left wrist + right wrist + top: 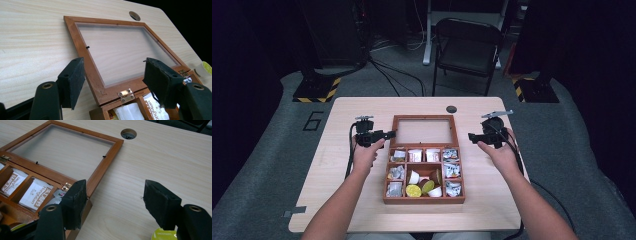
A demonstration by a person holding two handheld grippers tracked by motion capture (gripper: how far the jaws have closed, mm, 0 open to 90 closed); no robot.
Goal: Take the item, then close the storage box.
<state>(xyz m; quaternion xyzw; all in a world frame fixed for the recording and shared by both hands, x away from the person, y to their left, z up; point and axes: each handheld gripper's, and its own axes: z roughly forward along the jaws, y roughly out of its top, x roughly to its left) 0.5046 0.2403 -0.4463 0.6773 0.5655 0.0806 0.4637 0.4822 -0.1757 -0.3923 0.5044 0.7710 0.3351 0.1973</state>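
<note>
While your hands flank the box (424,172) in the high view, the left gripper (388,134) and right gripper (473,136) both point inward at its lid (425,131), which lies flat open behind the compartments, likely so each can take a side. In the left gripper view, your jaws stand apart and empty, the lid's near frame and a hinge (126,94) between them. In the right gripper view, your jaws gape too, the lid's corner just beyond the left pad (75,203), bare table (160,157) between.
</note>
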